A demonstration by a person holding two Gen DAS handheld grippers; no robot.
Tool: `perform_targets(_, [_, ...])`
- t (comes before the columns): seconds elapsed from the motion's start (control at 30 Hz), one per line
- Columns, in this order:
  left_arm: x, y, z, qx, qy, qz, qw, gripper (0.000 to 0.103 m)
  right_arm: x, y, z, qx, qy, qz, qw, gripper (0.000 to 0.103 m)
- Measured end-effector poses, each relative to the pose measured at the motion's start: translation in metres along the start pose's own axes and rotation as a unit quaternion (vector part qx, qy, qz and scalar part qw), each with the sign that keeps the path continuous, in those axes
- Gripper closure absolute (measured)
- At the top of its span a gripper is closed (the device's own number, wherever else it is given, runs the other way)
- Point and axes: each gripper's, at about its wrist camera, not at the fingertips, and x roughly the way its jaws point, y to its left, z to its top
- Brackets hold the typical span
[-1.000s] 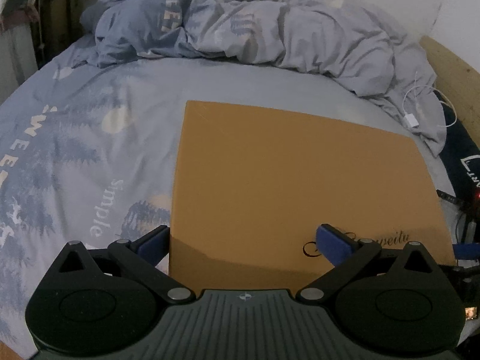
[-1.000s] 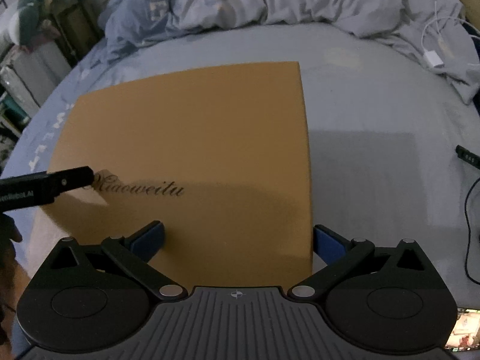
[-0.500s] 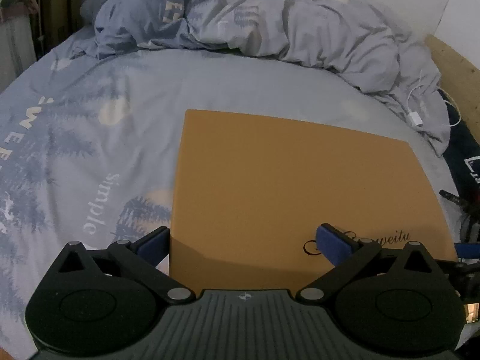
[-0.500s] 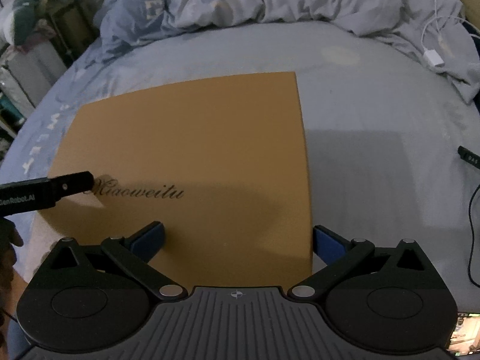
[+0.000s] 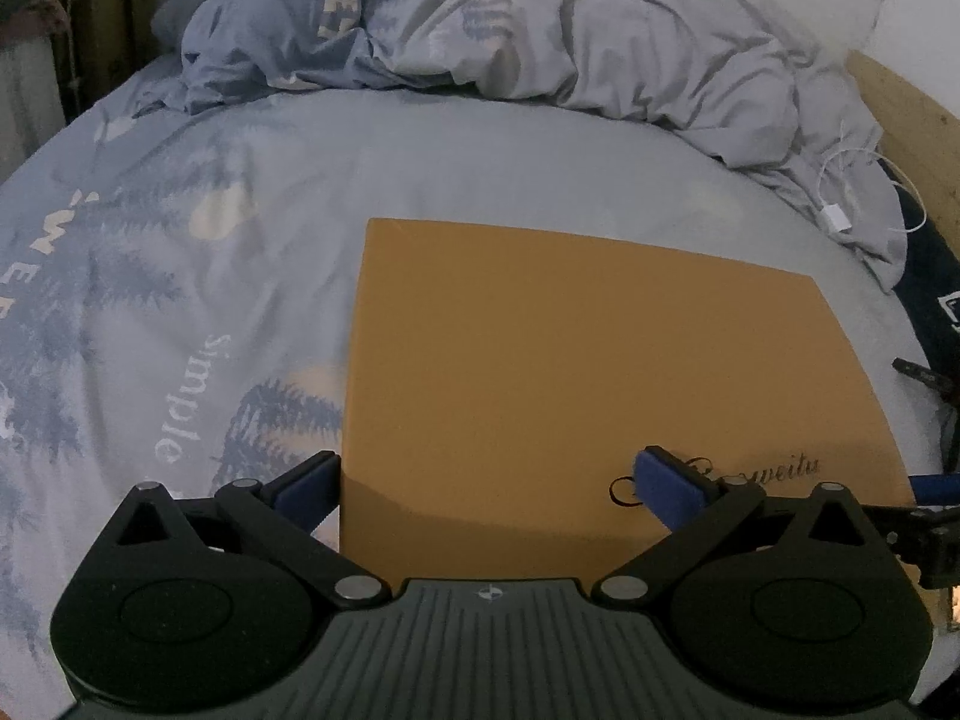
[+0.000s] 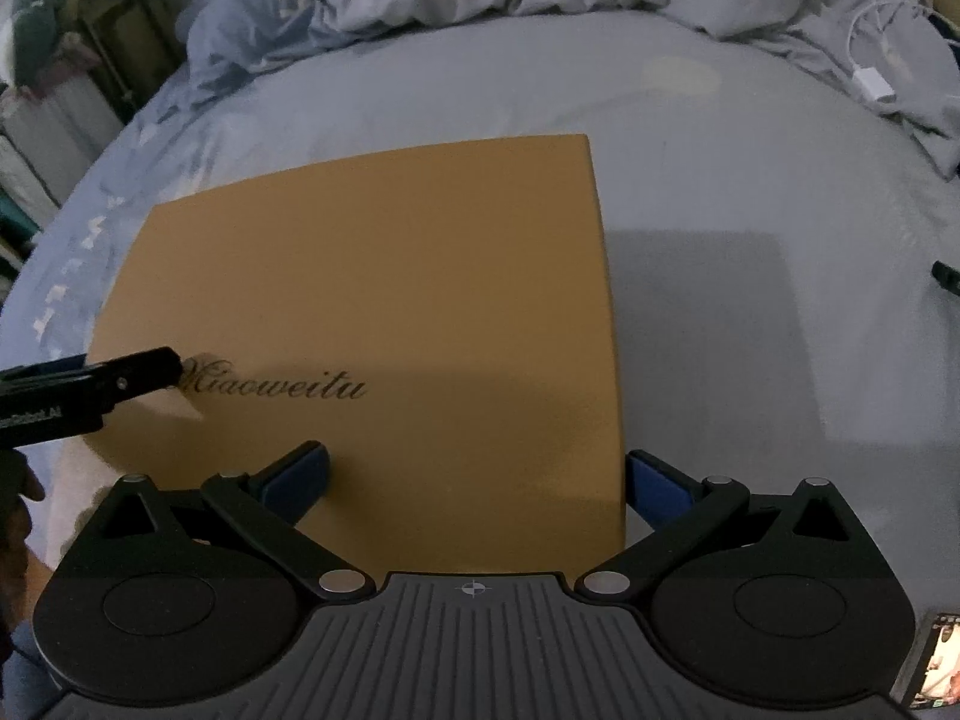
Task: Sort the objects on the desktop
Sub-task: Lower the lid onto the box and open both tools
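A flat tan board (image 5: pixel 576 372) with dark script lettering lies on the bed; it also shows in the right wrist view (image 6: pixel 384 324). My left gripper (image 5: pixel 489 483) is open and empty, its blue fingers spread over the board's near left corner. My right gripper (image 6: pixel 477 477) is open and empty, its fingers straddling the board's near right corner. The left gripper's black finger (image 6: pixel 120 381) shows at the left of the right wrist view, by the lettering. No other desktop objects are visible on the board.
A crumpled grey-blue duvet (image 5: pixel 540 36) lies along the far side of the bed. A white charger cable (image 5: pixel 840 216) lies at the far right by the wooden bed frame (image 5: pixel 912 120). A black cable end (image 6: pixel 945 276) lies on the sheet at the right. Furniture stands at the far left (image 6: pixel 54 90).
Both views have tilted down and drawn back slightly, so the board sits lower in frame. Both grippers stay open.
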Motion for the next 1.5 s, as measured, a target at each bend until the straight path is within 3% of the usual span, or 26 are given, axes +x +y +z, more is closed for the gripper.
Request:
perform_targets(0.37, [-0.003,-0.002,-0.006,-0.016,-0.021,0.003,0.9996,0.000,0.000,-0.004,-0.002,0.009,-0.004,0.004,1.000,0.000])
perform_targets(0.63, [-0.025,0.005,-0.015,-0.023,-0.032,-0.001,0.9992,0.000,-0.007,0.001,-0.012,0.043,-0.035,-0.016,0.998,0.000])
perform_targets(0.9, [-0.079,0.013,-0.025,-0.031,-0.072,-0.006,0.9969,0.000,-0.050,0.009,-0.035,0.033,-0.082,0.004,0.996,0.000])
perform_targets(1.5, [-0.166,-0.011,-0.059,0.018,-0.161,-0.023,0.9866,0.000,-0.148,0.021,-0.105,-0.030,-0.186,0.003,0.982,0.000])
